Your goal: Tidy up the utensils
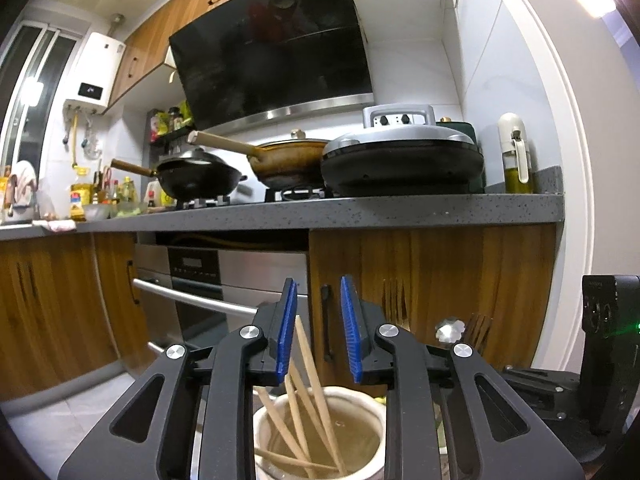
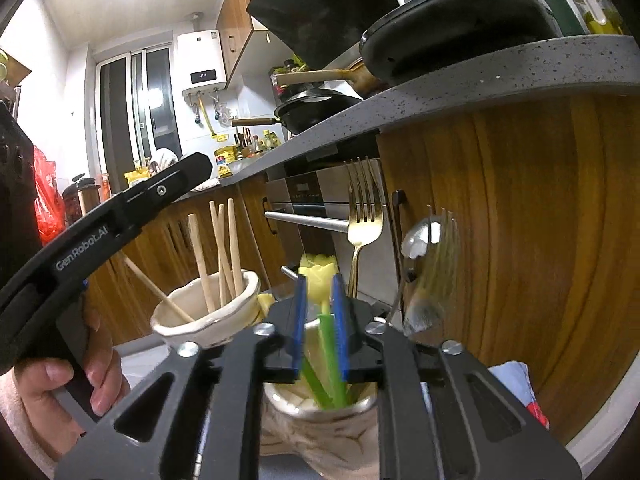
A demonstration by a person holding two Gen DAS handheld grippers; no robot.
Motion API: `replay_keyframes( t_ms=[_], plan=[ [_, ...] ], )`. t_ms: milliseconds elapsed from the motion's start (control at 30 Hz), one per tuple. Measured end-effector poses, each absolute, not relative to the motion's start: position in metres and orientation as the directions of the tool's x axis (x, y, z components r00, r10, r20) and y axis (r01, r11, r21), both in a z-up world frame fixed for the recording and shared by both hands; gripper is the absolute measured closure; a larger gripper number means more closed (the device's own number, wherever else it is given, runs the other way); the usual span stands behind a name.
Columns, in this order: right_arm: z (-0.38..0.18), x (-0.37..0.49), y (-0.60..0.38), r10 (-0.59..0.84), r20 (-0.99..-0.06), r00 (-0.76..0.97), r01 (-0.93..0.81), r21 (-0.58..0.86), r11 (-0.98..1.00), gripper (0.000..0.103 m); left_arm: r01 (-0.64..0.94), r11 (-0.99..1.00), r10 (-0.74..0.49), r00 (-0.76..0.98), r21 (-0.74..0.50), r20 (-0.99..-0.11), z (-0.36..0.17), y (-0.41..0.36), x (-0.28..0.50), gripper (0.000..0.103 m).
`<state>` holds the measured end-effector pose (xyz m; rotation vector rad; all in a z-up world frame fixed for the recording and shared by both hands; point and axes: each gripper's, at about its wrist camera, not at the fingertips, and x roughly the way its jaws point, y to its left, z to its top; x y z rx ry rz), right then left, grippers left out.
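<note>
Here, a grey countertop with a black wok and a round electric griddle on it. Below, wooden cabinet doors. Nearer, left gripper spread wide above a cream cup of wooden chopsticks, one stick just beside its left pad. Right gripper nearly pressed together around a green-stemmed yellow utensil standing in a pale vase, next to a gold fork and a silver spoon.

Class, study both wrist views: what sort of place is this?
Most likely a home kitchen: woks sit on a gas hob under a range hood, with a built-in oven below the counter.
</note>
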<state>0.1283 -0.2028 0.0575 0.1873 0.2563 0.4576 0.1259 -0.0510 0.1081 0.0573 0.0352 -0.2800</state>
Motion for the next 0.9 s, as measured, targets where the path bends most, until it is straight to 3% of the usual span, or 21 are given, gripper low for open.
replay_keyframes(
  t_ms=[33,333,467,500,567,633,700,767,800,900],
  plan=[
    [0.058,0.126,-0.205,0.457,-0.201,0.866,-0.409,0.240,0.881,0.077,0.274,0.961,-0.271,0.961,0.051,-0.046,0.108,-0.050,0.123,0.079],
    [0.054,0.081,-0.220,0.400,-0.267,0.877,-0.342,0.237,0.909,0.077,0.242,0.969,-0.235,0.966,0.054,-0.106,0.100,-0.039,0.070,0.079],
    [0.049,0.060,-0.218,0.350,-0.297,0.888,-0.309,0.179,0.934,0.076,0.224,0.974,-0.216,0.962,0.027,-0.169,0.082,-0.033,0.051,0.065],
    [0.048,0.057,-0.217,0.344,-0.295,0.891,-0.306,0.168,0.937,0.073,0.220,0.975,-0.213,0.961,0.019,-0.178,0.077,-0.031,0.047,0.063],
    [0.046,0.049,-0.212,0.316,-0.292,0.903,-0.293,0.120,0.948,0.055,0.198,0.980,-0.192,0.961,0.013,-0.199,0.064,-0.028,0.039,0.058],
    [0.044,0.043,-0.207,0.301,-0.283,0.911,-0.293,0.072,0.954,0.054,0.173,0.985,-0.168,0.963,0.006,-0.211,0.053,-0.023,0.033,0.052],
    [0.042,0.040,-0.201,0.276,-0.280,0.920,-0.283,0.016,0.959,0.047,0.145,0.989,-0.144,0.965,-0.013,-0.220,0.044,-0.017,0.029,0.043],
    [0.041,0.036,-0.200,0.276,-0.271,0.922,-0.288,-0.005,0.958,0.031,0.119,0.993,-0.120,0.967,-0.016,-0.225,0.038,-0.011,0.026,0.034],
    [0.042,0.036,-0.200,0.274,-0.267,0.924,-0.286,-0.008,0.958,0.028,0.106,0.994,-0.103,0.967,0.001,-0.232,0.034,-0.009,0.024,0.029],
    [0.041,0.036,-0.203,0.265,-0.258,0.929,-0.277,-0.009,0.961,0.020,0.080,0.996,-0.070,0.966,0.032,-0.250,0.025,-0.008,0.025,0.026]
  ],
)
